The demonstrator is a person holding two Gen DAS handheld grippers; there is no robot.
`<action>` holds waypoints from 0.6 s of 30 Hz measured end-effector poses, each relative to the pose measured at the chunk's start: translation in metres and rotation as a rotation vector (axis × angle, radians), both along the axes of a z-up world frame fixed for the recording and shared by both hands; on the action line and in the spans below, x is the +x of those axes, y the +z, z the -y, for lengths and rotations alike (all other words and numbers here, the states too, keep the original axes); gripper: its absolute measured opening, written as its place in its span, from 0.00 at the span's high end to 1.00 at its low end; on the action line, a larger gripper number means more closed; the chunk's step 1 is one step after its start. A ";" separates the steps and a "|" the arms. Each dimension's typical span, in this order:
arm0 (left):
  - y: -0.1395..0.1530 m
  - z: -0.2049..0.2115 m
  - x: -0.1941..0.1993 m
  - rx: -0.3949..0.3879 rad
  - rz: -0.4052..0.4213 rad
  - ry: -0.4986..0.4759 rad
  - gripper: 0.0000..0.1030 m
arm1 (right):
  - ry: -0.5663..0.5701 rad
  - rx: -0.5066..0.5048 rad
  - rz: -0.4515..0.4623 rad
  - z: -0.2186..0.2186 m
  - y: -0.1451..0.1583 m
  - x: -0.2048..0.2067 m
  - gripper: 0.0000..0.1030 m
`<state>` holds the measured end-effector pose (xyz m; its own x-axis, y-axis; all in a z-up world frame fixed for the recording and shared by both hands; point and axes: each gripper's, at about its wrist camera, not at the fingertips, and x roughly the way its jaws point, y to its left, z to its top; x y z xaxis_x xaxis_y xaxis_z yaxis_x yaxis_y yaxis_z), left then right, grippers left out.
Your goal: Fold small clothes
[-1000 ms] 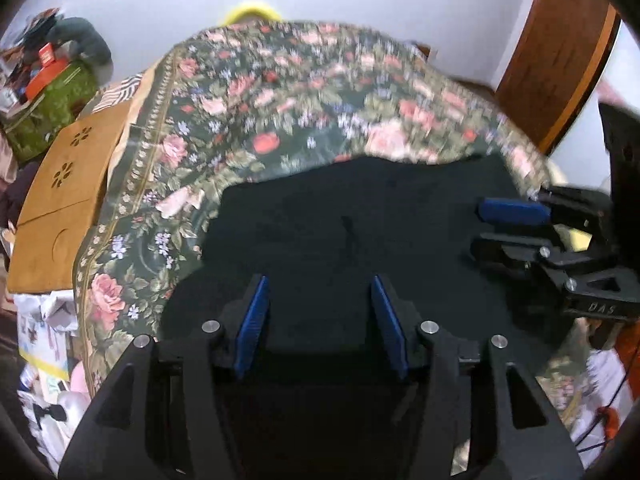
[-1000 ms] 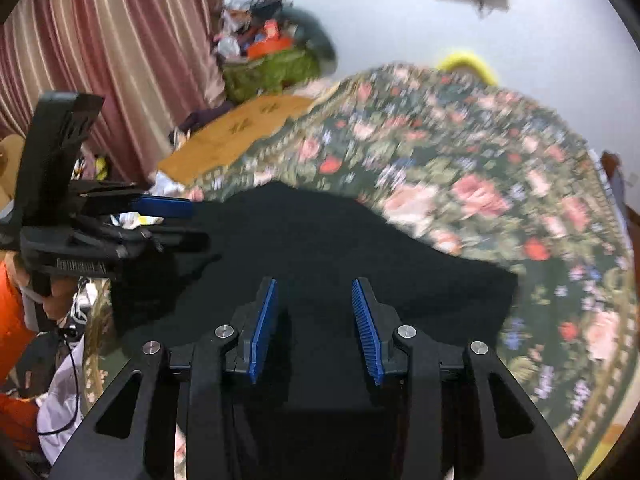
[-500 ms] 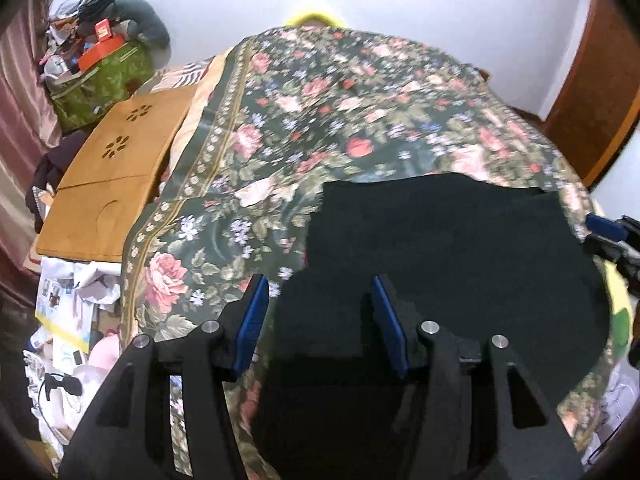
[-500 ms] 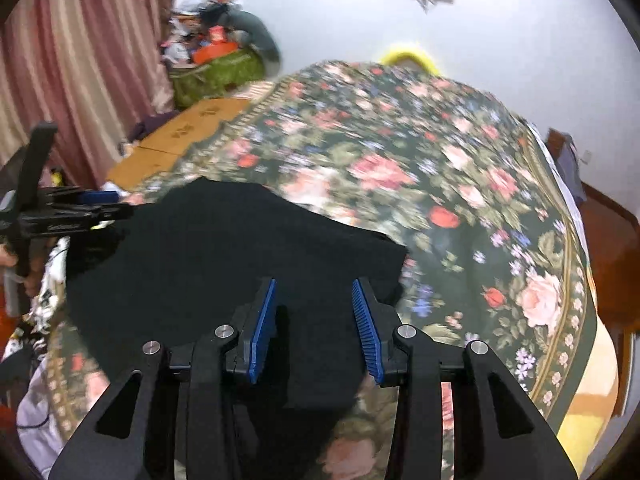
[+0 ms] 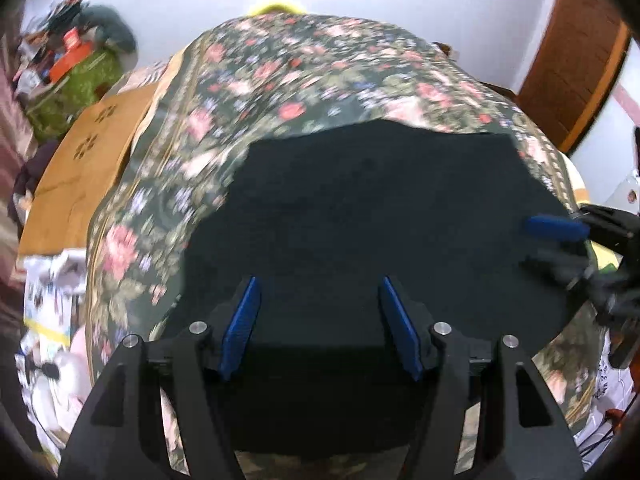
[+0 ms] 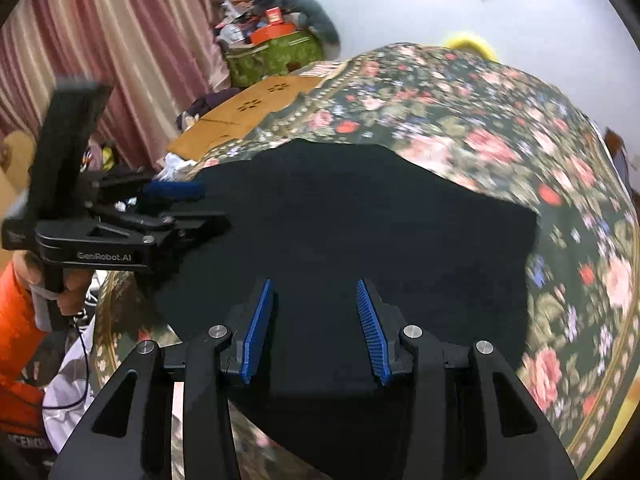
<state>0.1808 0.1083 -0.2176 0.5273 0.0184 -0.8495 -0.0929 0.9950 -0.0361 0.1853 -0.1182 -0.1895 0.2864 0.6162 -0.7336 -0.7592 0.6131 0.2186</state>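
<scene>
A black garment (image 5: 380,216) lies spread flat on the floral bedspread (image 5: 312,76); the right wrist view shows the same garment (image 6: 380,220). My left gripper (image 5: 318,284) hovers over the garment's near edge. Its jaws are opening, with the cloth beneath them and nothing pinched. My right gripper (image 6: 314,286) hangs over the near edge further right, its jaws also opening and not gripping the cloth. Each camera sees the other tool: the right gripper (image 5: 536,244) at the garment's right side, the left gripper (image 6: 208,206) at its left side.
A brown board (image 5: 80,168) leans beside the bed on the left, with a green bag (image 5: 80,76) of clutter behind it. A wooden door (image 5: 576,60) stands at the right. Striped curtains (image 6: 100,40) and a person's orange sleeve (image 6: 20,304) are at the left.
Half a second ago both grippers had swung outward toward the garment's side edges. They are now back over its near edge, closer together. The left jaws stand wider apart.
</scene>
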 end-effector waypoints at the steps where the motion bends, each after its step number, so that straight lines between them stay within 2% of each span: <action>1: 0.000 -0.010 -0.006 -0.002 0.001 0.028 0.40 | -0.020 -0.007 -0.001 0.008 0.000 0.000 0.61; 6: 0.005 -0.043 -0.034 0.052 0.010 0.136 0.40 | -0.132 -0.038 -0.004 0.048 0.001 0.005 0.58; 9: 0.017 -0.058 -0.049 0.064 0.033 0.183 0.40 | -0.191 -0.031 0.011 0.070 0.012 0.001 0.58; 13: 0.043 -0.058 -0.066 0.067 0.103 0.208 0.40 | -0.220 0.021 0.076 0.081 0.040 -0.012 0.58; 18: 0.094 -0.033 -0.083 0.035 0.245 0.177 0.40 | -0.220 0.139 0.196 0.080 0.089 -0.041 0.58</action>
<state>0.0982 0.1413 -0.1234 0.7028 0.1549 -0.6943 -0.2573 0.9653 -0.0451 0.1443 -0.1984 -0.1004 0.5517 0.6139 -0.5645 -0.6475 0.7419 0.1741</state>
